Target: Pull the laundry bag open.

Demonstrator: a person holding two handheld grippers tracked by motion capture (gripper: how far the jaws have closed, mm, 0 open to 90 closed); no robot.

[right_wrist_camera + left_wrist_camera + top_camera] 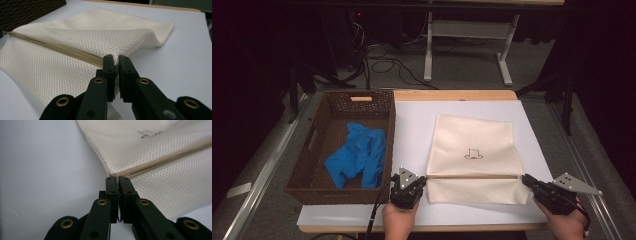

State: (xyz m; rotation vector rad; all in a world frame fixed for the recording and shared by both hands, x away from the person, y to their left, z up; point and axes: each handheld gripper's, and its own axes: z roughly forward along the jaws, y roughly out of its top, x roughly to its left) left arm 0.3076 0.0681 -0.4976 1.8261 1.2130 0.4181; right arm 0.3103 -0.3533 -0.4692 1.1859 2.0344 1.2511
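A cream mesh bag (472, 150) with a small black hat print lies flat on the white table sheet (412, 125), its zipper (472, 176) running across near the front. My left gripper (422, 179) is shut on the zipper's left end (115, 175). My right gripper (525, 179) is shut on the bag's right edge at the zipper's other end (115, 61). In the right gripper view the mesh bag (82, 42) bulges upward a little behind the zipper.
A brown wicker basket (307, 165) stands at the left of the table with a blue cloth (359, 155) inside. The basket's right wall is close to my left gripper. Beyond the table are floor cables and a white table frame (428, 55).
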